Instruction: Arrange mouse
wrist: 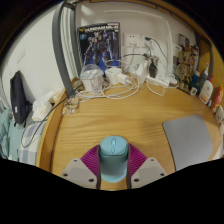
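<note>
Tongs: my gripper (113, 172) sits low over the desk, its two grey fingers (80, 170) angled inward, pink pads (91, 159) on the inner faces
Hold: I have the fingers closed on the mouse, a pad pressing each flank, no gap showing on either side
Mouse: pale blue mouse (113, 158) between the fingers, nose pointing ahead, grey wheel on top, rear hidden below
Desk: wooden desk (110, 115), light brown, curved front edge running to my left
Mat: grey mat (189, 135) lying flat on the desk ahead and to the right of the mouse, apart from it
Cables: white cables (120, 88) in loose loops at the back of the desk, beyond the fingers; where each one ends I cannot tell
Jar: clear jar (92, 78) upright among the cables, contents not readable
Box: printed box (99, 45) standing against the wall behind the jar, robot figure on the front, text too small to read
Pole: dark pole (64, 50) rising at a slant left of the box
Black item: dark upright object (18, 95) at the far left edge of the desk, kind unclear
Figures: small figures (186, 58) in a row at the back right, near the wall
Wall: plain white wall (40, 45) behind all
</note>
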`<state>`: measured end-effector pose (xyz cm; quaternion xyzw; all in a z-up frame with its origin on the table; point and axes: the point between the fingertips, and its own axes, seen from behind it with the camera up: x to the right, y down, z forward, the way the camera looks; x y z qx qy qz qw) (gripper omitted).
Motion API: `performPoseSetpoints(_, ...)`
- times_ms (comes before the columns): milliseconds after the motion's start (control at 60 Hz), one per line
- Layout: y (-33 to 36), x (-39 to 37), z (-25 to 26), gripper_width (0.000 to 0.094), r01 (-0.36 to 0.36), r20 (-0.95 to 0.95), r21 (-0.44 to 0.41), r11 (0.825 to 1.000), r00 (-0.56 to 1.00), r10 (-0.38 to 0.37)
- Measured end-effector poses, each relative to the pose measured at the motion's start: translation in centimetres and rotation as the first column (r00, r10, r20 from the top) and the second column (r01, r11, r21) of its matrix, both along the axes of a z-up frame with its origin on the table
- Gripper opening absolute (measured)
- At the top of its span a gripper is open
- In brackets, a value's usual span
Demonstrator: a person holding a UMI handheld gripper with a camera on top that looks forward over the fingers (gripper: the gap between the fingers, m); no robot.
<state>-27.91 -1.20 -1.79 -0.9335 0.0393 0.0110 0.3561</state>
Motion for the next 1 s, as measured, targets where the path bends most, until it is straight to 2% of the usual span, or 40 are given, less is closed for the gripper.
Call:
performPoseSetpoints(50, 0.1, -0.3, 0.2, 0.0341, -0.03, -0.005, -0.009, 0.999, 1.0, 0.03)
performPoseSetpoints(117, 0.8, -0.3, 2.2, 0.0339, -0.06, 0.0, 0.02, 0.998, 0.998, 0.06)
performPoseSetpoints(250, 3.3, 1.9, 10.9, 0.0343, -0.093, 0.034, 0.156, 0.983, 0.996, 0.088)
performPoseSetpoints(300, 4.6, 3.5, 15.0, 0.0343, -0.088, 0.042, 0.225, 0.97, 0.996, 0.081)
performPoseSetpoints(433, 6.5, 9.3, 25.1, 0.0342, -0.081, 0.087, 0.38, 0.921, 0.995, 0.051)
performPoseSetpoints(517, 6.7, 13.7, 29.3, 0.0343, -0.063, 0.099, 0.445, 0.893, 0.995, 0.02)
performPoseSetpoints(567, 6.9, 16.5, 30.3, 0.0341, -0.045, 0.103, 0.469, 0.882, 0.995, -0.003)
performPoseSetpoints(633, 6.7, 20.4, 30.4, 0.0342, -0.032, 0.113, 0.465, 0.885, 0.993, -0.023)
performPoseSetpoints(733, 5.7, 25.3, 27.2, 0.0342, -0.008, 0.113, 0.423, 0.906, 0.993, -0.044)
performPoseSetpoints(867, 3.9, 29.9, 19.8, 0.0341, 0.009, 0.124, 0.286, 0.958, 0.991, -0.047)
performPoseSetpoints(1000, 1.8, 30.8, 11.9, 0.0341, -0.008, 0.106, 0.159, 0.987, 0.994, -0.009)
